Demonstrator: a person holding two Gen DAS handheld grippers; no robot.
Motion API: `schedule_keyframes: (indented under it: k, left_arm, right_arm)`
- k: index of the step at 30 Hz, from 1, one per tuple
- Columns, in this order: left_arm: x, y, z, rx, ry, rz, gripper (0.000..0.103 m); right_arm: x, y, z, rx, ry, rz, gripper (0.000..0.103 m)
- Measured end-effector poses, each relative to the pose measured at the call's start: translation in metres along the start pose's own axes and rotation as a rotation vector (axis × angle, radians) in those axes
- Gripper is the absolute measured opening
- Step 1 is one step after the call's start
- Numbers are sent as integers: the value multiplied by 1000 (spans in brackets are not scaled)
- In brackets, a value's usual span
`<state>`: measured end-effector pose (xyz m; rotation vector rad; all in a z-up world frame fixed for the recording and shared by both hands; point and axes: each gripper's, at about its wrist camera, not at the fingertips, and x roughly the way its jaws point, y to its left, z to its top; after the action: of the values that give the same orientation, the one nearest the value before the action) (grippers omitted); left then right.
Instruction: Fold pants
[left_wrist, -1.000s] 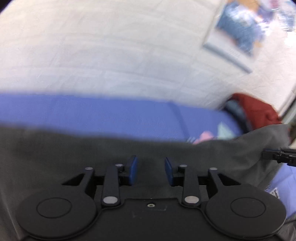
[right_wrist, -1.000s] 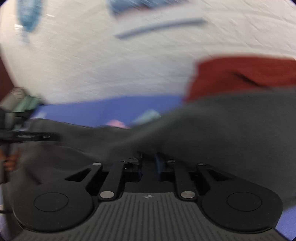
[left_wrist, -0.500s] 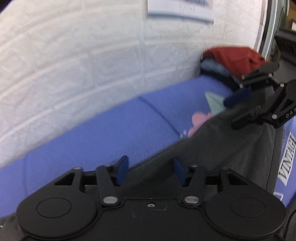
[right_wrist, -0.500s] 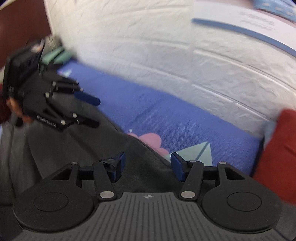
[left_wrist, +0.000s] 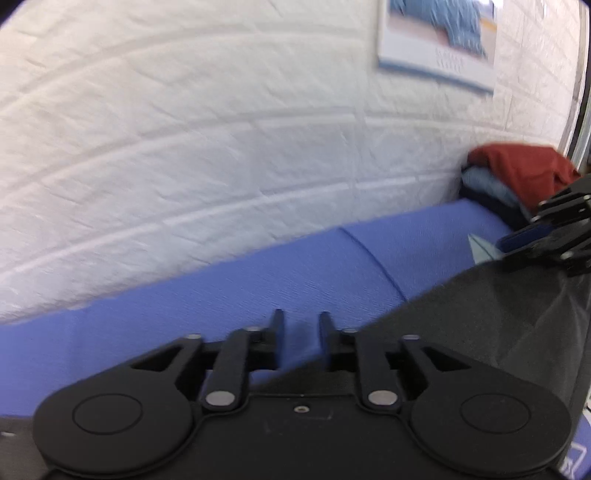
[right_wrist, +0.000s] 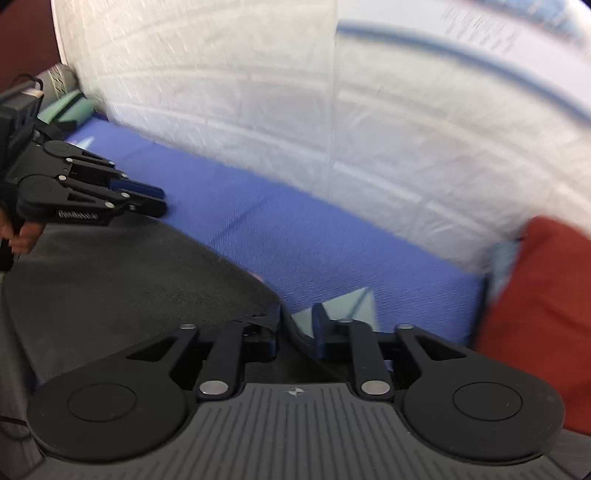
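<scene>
The left gripper (left_wrist: 298, 326) is sitting spread over the blue bed (left_wrist: 258, 280), its jaws just widening, holding nothing. The right gripper (right_wrist: 295, 325) is closing around the edge of the dark pants (right_wrist: 129, 280), maybe not pinching yet. Next, both should grab corners and fold. Red clothes (right_wrist: 543, 314) are piling by the wall.

A white brick-textured wall (left_wrist: 207, 155) fills the upper half of your left wrist view, with a blue-edged poster (left_wrist: 437, 40) at upper right. Below it runs a blue bed sheet (left_wrist: 229, 291), creased near centre. At right, a red cloth (left_wrist: 524, 170) tops a pile against the wall. Your right wrist view shows a green cushion (right_wrist: 70, 109) at upper left.
</scene>
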<state>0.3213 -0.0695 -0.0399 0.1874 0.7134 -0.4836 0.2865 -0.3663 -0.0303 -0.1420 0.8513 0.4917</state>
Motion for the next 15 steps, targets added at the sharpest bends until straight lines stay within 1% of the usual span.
schedule_keyframes:
  k: [2, 3, 4, 5, 6, 8, 9, 12, 15]
  left_arm:
    - [-23, 20, -3, -7, -17, 33, 78]
    - [-33, 31, -5, -9, -16, 44, 83]
    - [-42, 41, -6, -11, -9, 54, 86]
    - [-50, 50, -8, -10, 6, 60, 98]
    - [-55, 57, -10, -6, 24, 66, 103]
    - [-63, 67, -17, 21, 63, 91, 103]
    - [-63, 70, -20, 40, 85, 107, 103]
    - [-57, 78, -31, 72, 149, 139, 103]
    - [-51, 85, -35, 90, 164, 153, 103]
  right_arm:
    - [-20, -8, -2, -11, 6, -7, 79]
    - [-27, -12, -4, -14, 9, -17, 84]
    - [-32, -14, -5, -22, 18, -26, 87]
    - [-35, -16, -6, -29, 30, -33, 87]
    - [-36, -16, -6, -37, 42, -35, 88]
    - [-35, -15, -7, -59, 60, -30, 94]
    - [-33, -13, -8, -74, 69, -29, 95]
    - [-20, -6, -8, -122, 89, -13, 95]
    - [-2, -6, -3, -156, 130, -9, 95]
